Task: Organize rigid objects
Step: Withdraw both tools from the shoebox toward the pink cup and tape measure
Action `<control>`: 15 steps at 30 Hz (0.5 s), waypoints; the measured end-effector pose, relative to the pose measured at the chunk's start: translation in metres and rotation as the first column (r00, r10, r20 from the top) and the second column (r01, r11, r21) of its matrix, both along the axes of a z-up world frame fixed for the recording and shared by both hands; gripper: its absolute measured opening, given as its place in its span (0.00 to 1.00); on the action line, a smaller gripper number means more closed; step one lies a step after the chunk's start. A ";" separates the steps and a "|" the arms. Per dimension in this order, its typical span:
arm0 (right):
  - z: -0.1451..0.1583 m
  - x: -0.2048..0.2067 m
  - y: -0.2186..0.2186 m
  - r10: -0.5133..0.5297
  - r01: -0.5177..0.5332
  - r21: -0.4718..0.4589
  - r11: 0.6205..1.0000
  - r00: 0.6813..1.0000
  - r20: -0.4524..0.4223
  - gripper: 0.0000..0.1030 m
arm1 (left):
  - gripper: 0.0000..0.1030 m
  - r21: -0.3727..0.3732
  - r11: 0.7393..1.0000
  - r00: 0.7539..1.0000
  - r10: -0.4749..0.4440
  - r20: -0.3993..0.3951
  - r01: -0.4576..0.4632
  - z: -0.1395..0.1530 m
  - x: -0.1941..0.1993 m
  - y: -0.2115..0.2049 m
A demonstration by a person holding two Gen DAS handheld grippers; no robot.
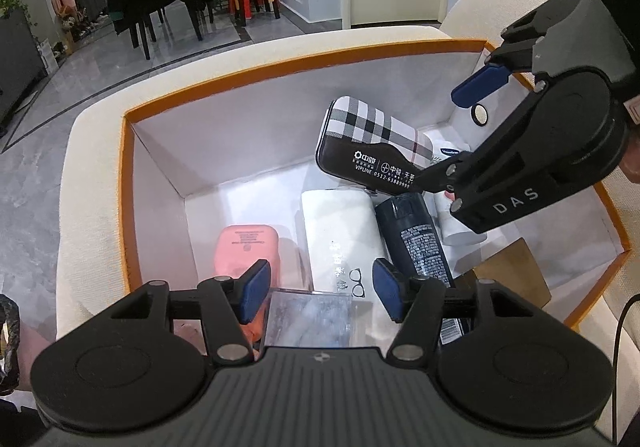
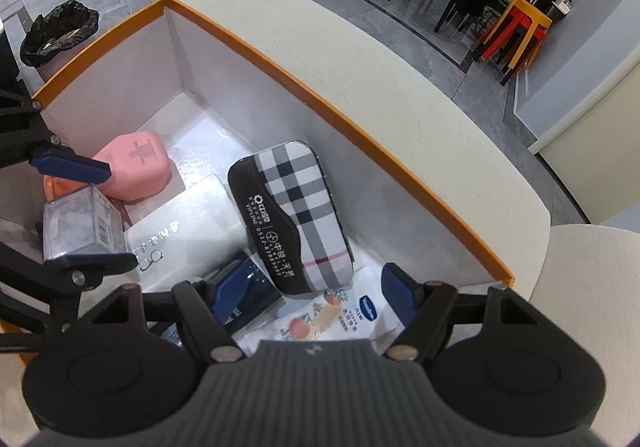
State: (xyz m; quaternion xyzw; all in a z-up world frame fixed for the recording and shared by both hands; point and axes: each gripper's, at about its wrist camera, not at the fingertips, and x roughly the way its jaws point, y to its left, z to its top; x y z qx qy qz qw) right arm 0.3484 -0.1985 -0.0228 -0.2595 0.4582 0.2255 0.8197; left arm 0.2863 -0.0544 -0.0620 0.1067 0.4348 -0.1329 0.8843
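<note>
Since the clear plastic box (image 1: pixel 310 317) sits low in the orange-rimmed box (image 1: pixel 280 61) beside the pink case (image 1: pixel 246 251), left tongs (image 1: pixel 320 289) stand open around it; right tongs (image 2: pixel 306 297) open, empty, above the plaid case (image 2: pixel 296 215).

- Left gripper (image 1: pixel 320 293): matte black plastic body, ribbed grey-black top plate with a small round emblem at its front edge.
- Two large round black discs flank the plate, each with a shallow circular recess.
- Black linkage arms with triangular cut-outs; silver round pivot screws at the joints.
- Fingertips (image 1: pixel 254 289) carry dark blue rubbery pads, rounded rectangles.
- Right gripper (image 2: pixel 310 297): same build, ribbed plate, emblem, twin discs, silver pivot screws, blue pads (image 2: pixel 394 297).
- In the left wrist view, the right gripper's side shows white "DAS" lettering on a black arm, with a grey housing behind it.
- Thin black cable runs at the lower right edge of the left wrist view.
</note>
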 end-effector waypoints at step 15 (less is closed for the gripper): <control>0.026 -0.044 -0.026 -0.015 0.014 0.031 0.999 1.000 0.026 0.71 | 0.67 0.035 0.999 0.999 -0.007 0.043 0.005 0.031 -0.030 -0.007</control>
